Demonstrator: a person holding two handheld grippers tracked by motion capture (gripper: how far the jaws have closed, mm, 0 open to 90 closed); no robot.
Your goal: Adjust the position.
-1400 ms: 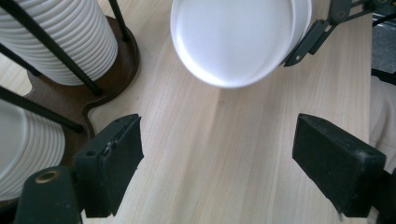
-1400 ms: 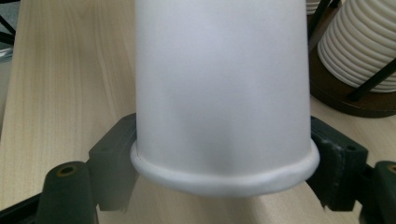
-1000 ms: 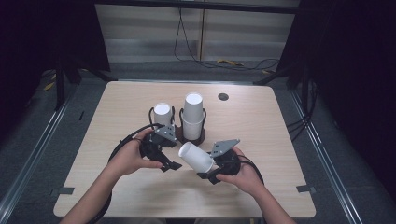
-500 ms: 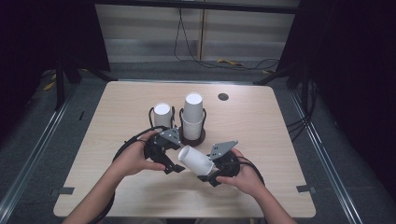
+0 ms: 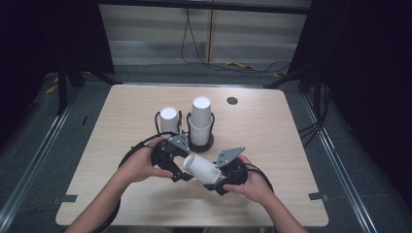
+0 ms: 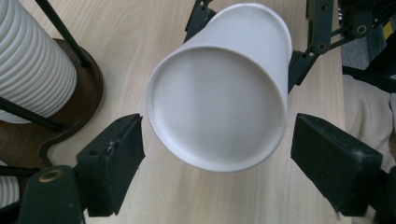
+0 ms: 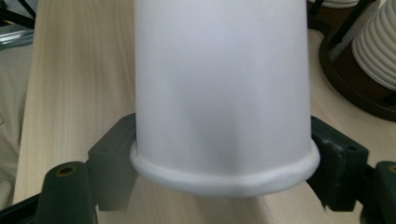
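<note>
A white paper cup lies on its side above the table's near middle, and my right gripper is shut on its rim end. In the right gripper view the pads squeeze the rolled rim of the cup from both sides. The cup's closed base faces my left gripper. In the left gripper view that gripper has one pad on each side of the base, with a thin gap at each pad. Its jaws have just been closing with the cup between them.
Behind the hands, two wire cup racks hold stacks of ribbed white cups: a short stack and a taller one on a dark round base. A black round grommet sits at the table's far right. Black cables trail from both grippers.
My left gripper has edged right toward the cup's base, and its jaws now flank it. The right gripper and the cup have stayed in place.
</note>
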